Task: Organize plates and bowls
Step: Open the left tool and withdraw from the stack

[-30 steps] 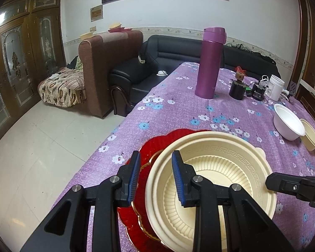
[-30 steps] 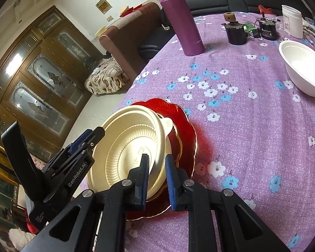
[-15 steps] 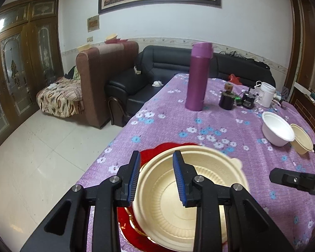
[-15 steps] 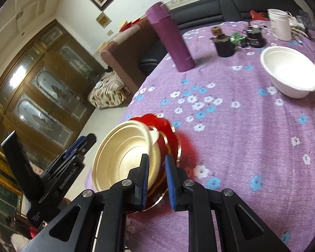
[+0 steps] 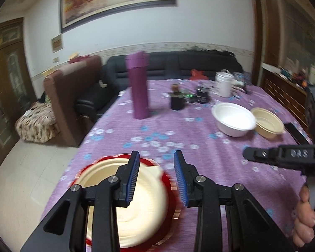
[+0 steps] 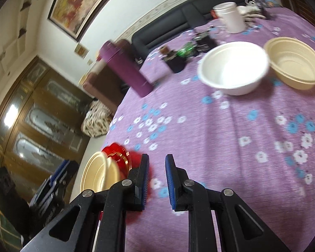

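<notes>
Cream plate [image 5: 145, 208] is seen nested on red plate [image 5: 170, 199] at tabletop [image 5: 199, 147] near edge. Beyond it, white bowl [image 5: 233, 118] and cream bowl [image 5: 267, 122] are left unstacked. Left hand-held gripper [image 5: 157, 178] is opening, empty; right hand-held gripper [image 6: 156, 181] narrowly parted, nothing held.

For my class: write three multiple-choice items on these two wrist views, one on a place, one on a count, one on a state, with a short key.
1. Where does the cream plate lie?
A. on the red plate
B. inside the white bowl
C. on the floor

2. How many bowls stand at the far right of the table?
A. one
B. two
C. four

3. How does the purple flask stand?
A. on its side
B. upside down in a bowl
C. upright

Key: 1 A, red rim shows around it. 2 B, the white bowl and the cream bowl side by side. 3 C, cap on top, base on the cloth.
</notes>
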`<state>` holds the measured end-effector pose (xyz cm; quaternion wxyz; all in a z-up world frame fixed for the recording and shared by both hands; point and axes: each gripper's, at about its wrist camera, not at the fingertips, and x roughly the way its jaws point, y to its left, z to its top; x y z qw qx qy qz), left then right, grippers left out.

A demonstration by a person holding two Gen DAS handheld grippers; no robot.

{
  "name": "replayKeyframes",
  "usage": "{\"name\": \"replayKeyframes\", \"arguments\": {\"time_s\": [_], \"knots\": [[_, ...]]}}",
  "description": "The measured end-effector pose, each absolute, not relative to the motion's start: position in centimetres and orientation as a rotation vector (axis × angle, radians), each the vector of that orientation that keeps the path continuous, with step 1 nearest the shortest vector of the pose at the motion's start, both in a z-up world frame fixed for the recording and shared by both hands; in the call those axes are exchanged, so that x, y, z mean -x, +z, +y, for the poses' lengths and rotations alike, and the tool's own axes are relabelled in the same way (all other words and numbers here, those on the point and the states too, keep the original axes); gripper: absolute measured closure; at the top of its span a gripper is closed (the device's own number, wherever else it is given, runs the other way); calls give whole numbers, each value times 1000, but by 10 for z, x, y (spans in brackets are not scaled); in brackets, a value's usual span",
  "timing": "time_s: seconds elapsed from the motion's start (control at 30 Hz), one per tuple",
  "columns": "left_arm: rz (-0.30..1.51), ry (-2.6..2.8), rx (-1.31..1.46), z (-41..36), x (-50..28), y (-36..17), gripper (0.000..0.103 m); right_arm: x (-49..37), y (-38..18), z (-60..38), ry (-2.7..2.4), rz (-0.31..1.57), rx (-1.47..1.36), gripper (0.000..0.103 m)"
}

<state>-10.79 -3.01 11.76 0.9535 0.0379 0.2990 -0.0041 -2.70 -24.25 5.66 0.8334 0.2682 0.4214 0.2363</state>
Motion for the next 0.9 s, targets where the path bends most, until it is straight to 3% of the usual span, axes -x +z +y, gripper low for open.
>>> {"name": "replayKeyframes", "arguments": {"time_s": [0.43,0.7,0.9], "knots": [[781,-250,-153,-161,31,67,65,15,43,-352,215,782,-636,86],[788,-188,10,-168,-55,34,65,-2,17,-379,189,732,-641,86],[750,-136,49,-142,-63,34,64,-12,8,-370,263,747,-656,85]]}}
